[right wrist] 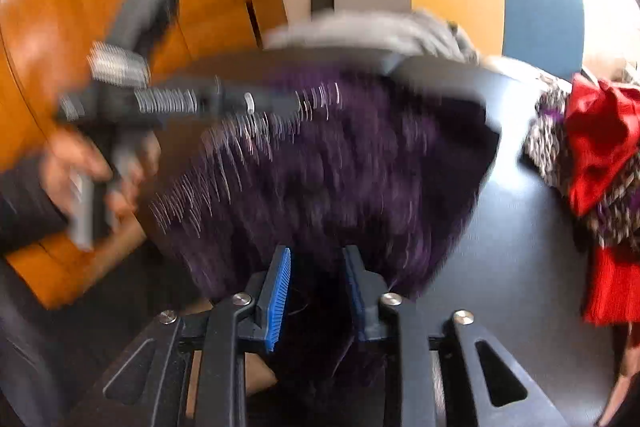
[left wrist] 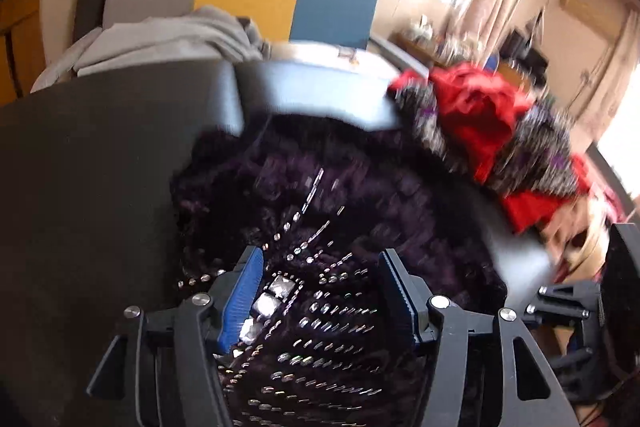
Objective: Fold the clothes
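Dark tabletop (left wrist: 80, 167) carries a purple studded sweater (left wrist: 320, 195), with a red heap (left wrist: 476, 107) beside it and grey clothes (left wrist: 168, 39) beyond. From the left wrist, the left gripper (left wrist: 320, 303) has its fingers apart, straddling the studded part, probably poised to pinch an edge. From the right wrist, the right gripper (right wrist: 316, 291) has fabric between its fingers; whether they clamp it I cannot tell. Blur suggests the sweater (right wrist: 340, 163) is being swung.

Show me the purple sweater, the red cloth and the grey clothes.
purple sweater (right wrist: 360, 163): right wrist view, middle of knit.
red cloth (left wrist: 472, 107): left wrist view, upper folds.
grey clothes (left wrist: 172, 39): left wrist view, top layer.
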